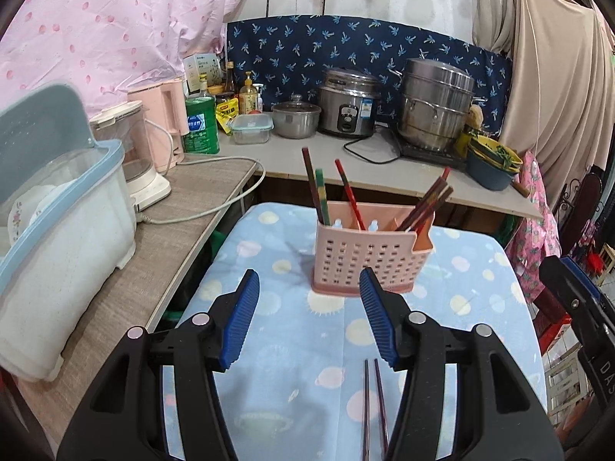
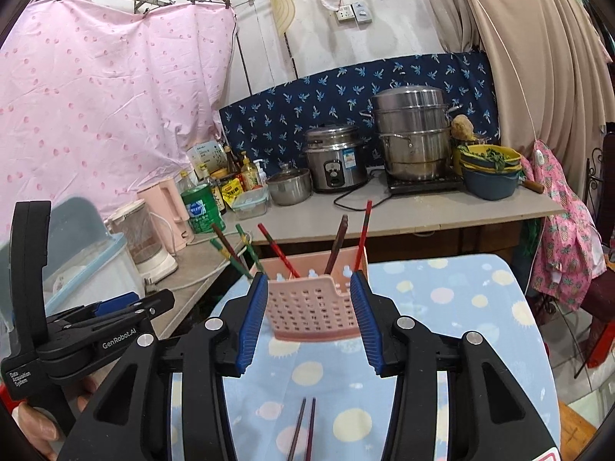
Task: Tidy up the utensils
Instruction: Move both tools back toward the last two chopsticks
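A pink perforated utensil holder (image 1: 365, 259) stands on the blue patterned cloth (image 1: 292, 345) and holds several chopsticks (image 1: 348, 196). It also shows in the right wrist view (image 2: 313, 307). A pair of dark chopsticks (image 1: 373, 407) lies flat on the cloth, also in the right wrist view (image 2: 303, 428). My left gripper (image 1: 309, 322) is open and empty, above the cloth, short of the holder. My right gripper (image 2: 309, 320) is open and empty, its pads either side of the holder's front. The left gripper shows at the left of the right wrist view (image 2: 115, 307).
A side counter (image 1: 180, 211) at left bears a white dish box (image 1: 57, 230), a blender (image 1: 134, 153) and a pink kettle (image 1: 161, 115). The back counter (image 1: 334, 161) holds bottles, a rice cooker (image 1: 348, 103), a steamer pot (image 1: 436, 103) and bowls (image 1: 492, 161).
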`<move>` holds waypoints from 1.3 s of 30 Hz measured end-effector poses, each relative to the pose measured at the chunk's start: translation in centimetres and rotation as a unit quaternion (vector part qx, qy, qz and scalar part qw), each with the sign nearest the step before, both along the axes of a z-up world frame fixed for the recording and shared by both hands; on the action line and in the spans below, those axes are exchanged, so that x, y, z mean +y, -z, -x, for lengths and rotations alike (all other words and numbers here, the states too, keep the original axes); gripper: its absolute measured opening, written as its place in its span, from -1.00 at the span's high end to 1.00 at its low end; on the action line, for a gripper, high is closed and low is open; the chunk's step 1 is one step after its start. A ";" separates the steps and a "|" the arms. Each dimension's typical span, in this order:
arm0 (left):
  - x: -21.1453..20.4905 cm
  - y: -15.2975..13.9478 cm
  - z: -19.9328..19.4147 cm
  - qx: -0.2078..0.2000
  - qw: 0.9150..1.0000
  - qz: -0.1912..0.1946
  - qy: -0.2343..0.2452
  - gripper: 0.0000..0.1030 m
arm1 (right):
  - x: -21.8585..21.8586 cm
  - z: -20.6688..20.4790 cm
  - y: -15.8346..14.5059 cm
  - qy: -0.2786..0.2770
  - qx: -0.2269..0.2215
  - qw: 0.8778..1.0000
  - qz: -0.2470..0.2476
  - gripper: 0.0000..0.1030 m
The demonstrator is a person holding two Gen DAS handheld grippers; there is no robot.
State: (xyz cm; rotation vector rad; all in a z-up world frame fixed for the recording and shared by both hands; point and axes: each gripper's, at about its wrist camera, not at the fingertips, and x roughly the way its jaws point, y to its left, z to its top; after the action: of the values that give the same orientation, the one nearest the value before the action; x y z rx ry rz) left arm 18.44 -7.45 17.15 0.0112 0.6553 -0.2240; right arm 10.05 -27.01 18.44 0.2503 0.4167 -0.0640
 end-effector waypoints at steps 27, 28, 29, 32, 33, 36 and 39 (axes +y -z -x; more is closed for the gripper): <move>1.9 10.2 8.7 0.090 0.994 -0.048 0.028 0.00 | 2.4 8.9 9.9 -0.003 0.118 0.993 0.001 0.15; 1.9 10.8 9.0 0.095 0.994 -0.050 0.030 0.00 | 2.6 9.2 10.3 -0.004 0.123 0.992 0.000 0.15; 1.9 11.1 9.2 0.099 0.993 -0.052 0.031 0.00 | 2.7 9.4 10.8 -0.005 0.129 0.992 -0.001 0.15; 2.0 12.2 9.8 0.109 0.992 -0.057 0.034 0.00 | 3.3 10.1 12.3 -0.009 0.147 0.989 -0.002 0.15; 2.0 12.5 10.0 0.112 0.991 -0.059 0.034 0.00 | 3.5 10.3 12.7 -0.011 0.152 0.988 -0.003 0.15; 2.2 13.5 10.4 0.122 0.990 -0.065 0.035 0.00 | 4.0 10.9 14.3 -0.014 0.169 0.986 -0.002 0.15; 2.5 14.5 10.9 0.134 0.988 -0.073 0.035 0.00 | 4.5 11.5 15.8 -0.019 0.186 0.982 -0.006 0.15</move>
State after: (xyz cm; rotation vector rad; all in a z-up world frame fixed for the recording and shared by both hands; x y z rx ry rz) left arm 7.57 -4.97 2.63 0.1467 0.9385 -0.2466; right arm -1.41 -22.49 2.61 0.2417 0.7936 -0.0722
